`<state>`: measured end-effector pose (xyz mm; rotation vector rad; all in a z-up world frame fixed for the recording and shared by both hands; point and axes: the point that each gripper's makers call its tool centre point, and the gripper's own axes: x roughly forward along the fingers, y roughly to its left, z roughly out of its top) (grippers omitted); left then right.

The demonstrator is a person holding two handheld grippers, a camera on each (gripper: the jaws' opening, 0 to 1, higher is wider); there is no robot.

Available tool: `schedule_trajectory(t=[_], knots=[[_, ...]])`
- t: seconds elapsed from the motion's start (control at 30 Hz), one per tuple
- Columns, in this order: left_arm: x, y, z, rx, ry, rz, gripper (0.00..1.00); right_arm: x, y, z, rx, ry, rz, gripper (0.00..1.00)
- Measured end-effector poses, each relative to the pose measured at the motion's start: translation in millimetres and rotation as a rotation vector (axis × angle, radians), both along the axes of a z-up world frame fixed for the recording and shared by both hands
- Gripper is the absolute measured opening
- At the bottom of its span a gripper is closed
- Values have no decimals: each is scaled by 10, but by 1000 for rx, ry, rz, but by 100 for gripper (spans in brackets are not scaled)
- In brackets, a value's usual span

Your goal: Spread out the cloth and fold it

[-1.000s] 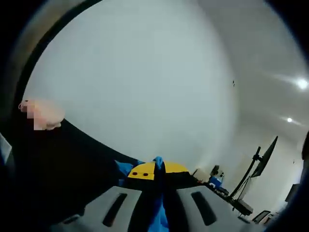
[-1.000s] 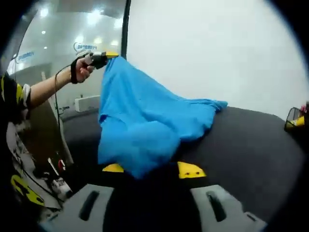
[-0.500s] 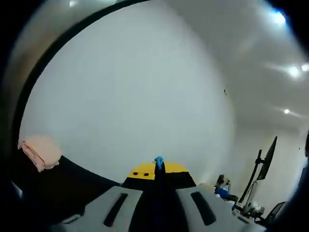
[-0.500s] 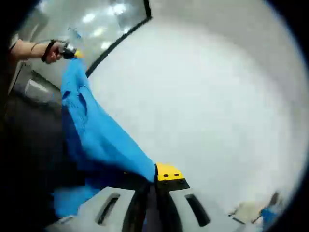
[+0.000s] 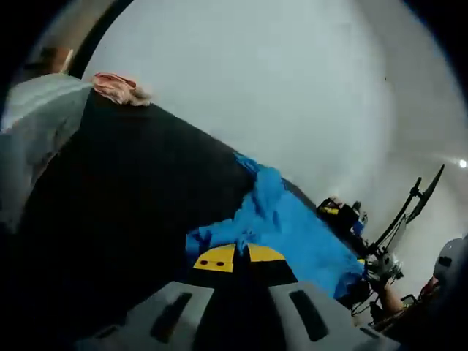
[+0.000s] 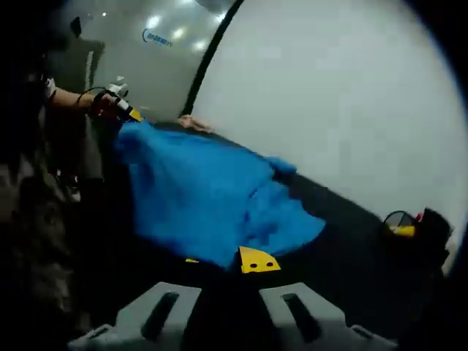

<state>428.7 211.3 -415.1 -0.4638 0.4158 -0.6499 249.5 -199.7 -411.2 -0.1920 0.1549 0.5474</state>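
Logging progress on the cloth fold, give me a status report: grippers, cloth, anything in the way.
Left gripper and right gripper both shut on blue cloth. Cloth stretched between them, rumpled over dark table. Pink cloth at table's far edge, apart.

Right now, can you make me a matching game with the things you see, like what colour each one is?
Things:
1. cloth
2. table
3. folded towel
4. wall

Colours:
A. pink
B. white
C. bright blue
D. black

Pairs: 1-C, 2-D, 3-A, 4-B

The cloth lies spread across the black table, pinched at its edges by the left gripper and the right gripper. The pink towel sits at the table's far edge, against the white wall.
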Motion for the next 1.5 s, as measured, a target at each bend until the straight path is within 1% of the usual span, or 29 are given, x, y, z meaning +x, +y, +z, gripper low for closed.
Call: schedule_trajectory(t=[0.03,0.07,0.1,0.17,0.27,0.33,0.37,0.4,0.43,0.53,0.57,0.63,0.67,0.73,0.8,0.83,0.97,1.0,1.03,1.07,1.1,1.13,1.17,1.23,1.27,1.3,1.33,1.43,1.5], knots=[[-20,17,103,-75,-8,10,7,-59,33,111,85,0,40,21],[-35,17,133,-105,6,3,14,-102,-1,280,182,-15,73,27],[-29,33,133,-101,17,1,20,-83,-73,409,211,-36,68,31],[45,55,166,-93,16,0,26,125,-377,637,238,-94,-13,31],[205,-12,141,-61,25,16,26,592,-772,757,294,-93,-141,31],[237,-147,-4,-1,69,-34,24,944,-933,624,302,-65,-203,30],[303,-186,-112,95,35,-47,24,1070,-936,522,277,-54,-194,30],[333,-189,-118,124,7,-45,21,1233,-996,300,290,39,-256,30],[433,-183,-65,136,-53,4,20,1357,-927,152,317,105,-241,29],[319,-256,-74,242,-26,-15,20,1495,-899,-133,257,222,-281,28],[255,-228,-19,265,-21,-22,20,1527,-946,-163,192,205,-315,28],[172,-174,161,195,-65,-32,20,1544,-975,-115,128,142,-339,30],[169,-146,184,161,-56,-29,24,1514,-906,-119,146,154,-329,31],[198,-23,44,123,33,-6,32,1489,-845,-157,143,171,-317,32],[233,35,-176,172,56,3,26,1496,-855,-148,106,147,-335,31],[286,41,-91,180,-52,11,23,1477,-828,-134,105,146,-333,31],[209,-75,-67,151,-32,17,28,1373,-803,-125,139,160,-332,32],[162,-139,-50,142,-39,7,32,1357,-747,-134,123,152,-321,32],[142,-193,-27,126,-47,-1,39,1358,-734,-149,36,129,-313,32],[138,-254,-18,143,-77,-20,41,1377,-726,-139,38,122,-323,26],[135,-313,-56,218,-133,-70,37,1396,-638,-142,57,125,-311,17],[243,-288,-140,363,-183,-46,22,1449,-664,-124,-7,89,-323,2],[328,-225,-158,440,-174,20,2,1465,-687,-113,-79,76,-341,2],[282,-378,-129,323,-30,-51,0,1463,-721,-89,26,125,-365,1],[260,-476,84,227,-45,-91,0,1455,-762,93,119,64,-366,1],[263,-469,293,167,-86,-76,0,1443,-816,252,144,13,-362,1],[286,-401,569,151,-142,-57,0,1387,-962,539,145,-62,-387,1],[308,-279,1093,149,-247,-54,0,1277,-1250,1066,144,-129,-403,1],[256,-262,1562,132,-323,-67,0,1155,-1462,1698,182,-222,-400,1]])
